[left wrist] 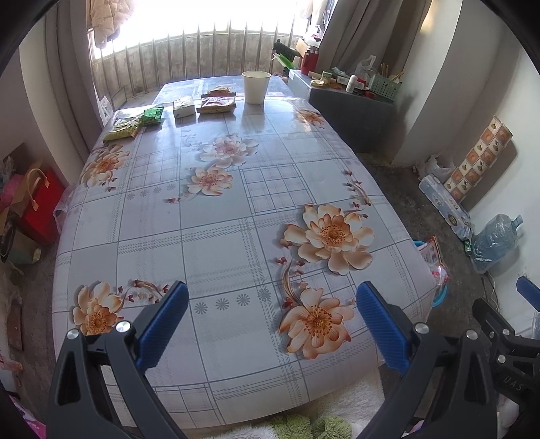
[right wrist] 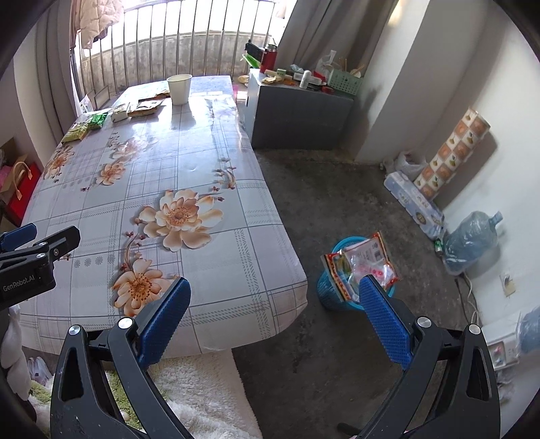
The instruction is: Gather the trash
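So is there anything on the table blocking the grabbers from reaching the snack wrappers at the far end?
Nothing visible. The left gripper and right gripper are both open at the near edge, and the flowered tablecloth between them and the wrappers is bare. The white paper cup stands beside the wrappers, not in front.

Window: bright light behind metal bars (left wrist: 216, 50)
Curtains: grey (left wrist: 354, 30)
Floor: dark, bare (right wrist: 337, 189)
Walls: white (right wrist: 489, 111)
Cabinet: grey (right wrist: 297, 114)

Glossy plastic tablecloth (left wrist: 216, 236) (floral print), rough matt floor (right wrist: 337, 189)
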Demonstrator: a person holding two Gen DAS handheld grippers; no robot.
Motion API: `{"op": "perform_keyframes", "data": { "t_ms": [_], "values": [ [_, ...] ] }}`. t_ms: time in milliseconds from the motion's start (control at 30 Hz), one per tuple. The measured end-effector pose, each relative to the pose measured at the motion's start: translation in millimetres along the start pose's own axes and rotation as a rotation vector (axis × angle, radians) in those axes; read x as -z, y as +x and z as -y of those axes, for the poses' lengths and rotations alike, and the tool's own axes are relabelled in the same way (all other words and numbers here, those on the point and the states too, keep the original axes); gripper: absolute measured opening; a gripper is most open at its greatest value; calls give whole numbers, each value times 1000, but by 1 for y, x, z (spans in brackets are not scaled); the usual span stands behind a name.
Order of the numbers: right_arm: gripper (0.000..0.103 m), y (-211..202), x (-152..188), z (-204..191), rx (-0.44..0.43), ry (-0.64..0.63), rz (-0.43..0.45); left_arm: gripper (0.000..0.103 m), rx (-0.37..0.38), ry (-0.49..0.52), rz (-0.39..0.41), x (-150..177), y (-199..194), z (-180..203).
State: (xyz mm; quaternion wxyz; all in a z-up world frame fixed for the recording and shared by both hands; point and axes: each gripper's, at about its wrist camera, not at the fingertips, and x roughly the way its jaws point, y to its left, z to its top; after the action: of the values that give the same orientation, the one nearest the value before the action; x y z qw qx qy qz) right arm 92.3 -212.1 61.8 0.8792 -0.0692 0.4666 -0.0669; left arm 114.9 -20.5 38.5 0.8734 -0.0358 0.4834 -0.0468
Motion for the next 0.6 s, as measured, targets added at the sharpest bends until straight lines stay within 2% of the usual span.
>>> {"op": "perform_keyframes", "data": {
  "t_ms": [600],
  "values": [
    [96, 0, 8, 3, 3, 6, -6, 98, -36, 14, 2, 6, -8, 2]
  ]
}}
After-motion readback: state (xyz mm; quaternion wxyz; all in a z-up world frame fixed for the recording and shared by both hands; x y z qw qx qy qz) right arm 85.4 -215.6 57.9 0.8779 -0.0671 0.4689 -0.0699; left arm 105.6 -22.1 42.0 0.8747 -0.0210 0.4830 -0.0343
